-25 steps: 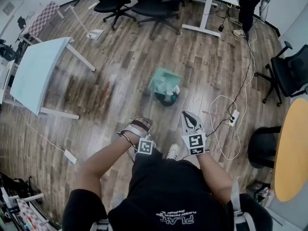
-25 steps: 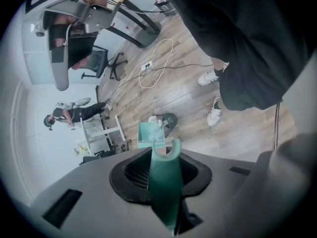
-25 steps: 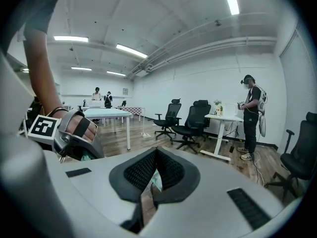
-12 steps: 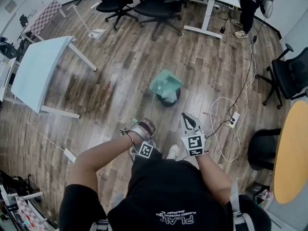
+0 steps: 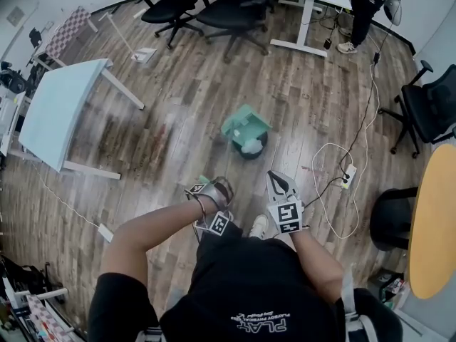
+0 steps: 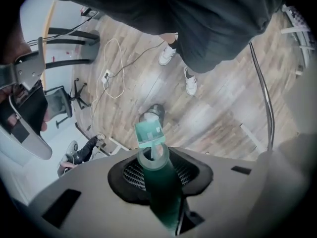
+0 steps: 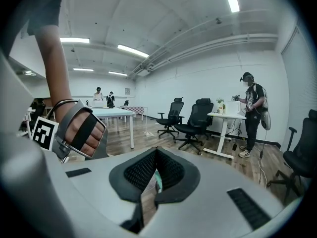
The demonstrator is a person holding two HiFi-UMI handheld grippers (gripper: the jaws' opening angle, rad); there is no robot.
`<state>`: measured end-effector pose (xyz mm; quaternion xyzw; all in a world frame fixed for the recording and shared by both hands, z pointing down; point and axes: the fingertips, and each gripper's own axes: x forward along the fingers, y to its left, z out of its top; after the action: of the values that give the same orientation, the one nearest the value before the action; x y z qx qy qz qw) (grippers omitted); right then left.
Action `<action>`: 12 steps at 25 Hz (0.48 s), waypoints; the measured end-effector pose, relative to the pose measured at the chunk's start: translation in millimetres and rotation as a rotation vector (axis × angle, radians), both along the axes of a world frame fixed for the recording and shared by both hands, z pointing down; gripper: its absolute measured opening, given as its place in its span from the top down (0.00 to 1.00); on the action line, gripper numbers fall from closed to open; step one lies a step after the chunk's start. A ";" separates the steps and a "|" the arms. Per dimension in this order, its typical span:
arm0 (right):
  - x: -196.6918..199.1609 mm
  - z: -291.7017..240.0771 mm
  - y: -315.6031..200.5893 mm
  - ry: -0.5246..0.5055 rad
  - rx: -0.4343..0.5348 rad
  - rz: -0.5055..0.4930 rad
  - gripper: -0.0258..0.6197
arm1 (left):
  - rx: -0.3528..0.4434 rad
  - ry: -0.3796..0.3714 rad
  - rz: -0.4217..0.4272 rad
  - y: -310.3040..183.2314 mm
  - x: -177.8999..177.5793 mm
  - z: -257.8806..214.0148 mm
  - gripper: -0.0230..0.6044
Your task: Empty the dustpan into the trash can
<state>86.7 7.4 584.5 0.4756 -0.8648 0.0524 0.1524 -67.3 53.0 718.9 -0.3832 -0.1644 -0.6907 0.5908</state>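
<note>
A green dustpan hangs tipped over the round black trash can, which holds white litter. In the left gripper view its long green handle runs out between the jaws to the dustpan above the trash can. My left gripper grips that handle while its jaws are opening slightly. My right gripper hovers beside it at the right, shut with nothing in it, pointing toward the can.
A white cable and power strip lie on the wood floor right of the can. A light blue table stands at the left, office chairs at the back, an orange round table at the right. A person stands by the far desk.
My left wrist has rolled and the dustpan has turned over the can, so more of the can's opening and litter shows. The right gripper has stayed put.
</note>
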 end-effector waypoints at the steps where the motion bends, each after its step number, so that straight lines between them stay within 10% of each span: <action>1: -0.9 0.5 1.7 0.000 0.000 -0.003 0.94 | 0.003 -0.002 0.001 -0.9 2.2 -2.1 0.78; 12: -6.6 -2.7 11.4 -0.009 0.009 -0.029 0.94 | 0.007 -0.070 0.048 16.0 6.5 13.3 0.78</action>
<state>80.2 18.8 581.8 0.4636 -0.8724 0.0485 0.1470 -60.9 69.0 732.2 -0.3526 -0.1918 -0.6898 0.6025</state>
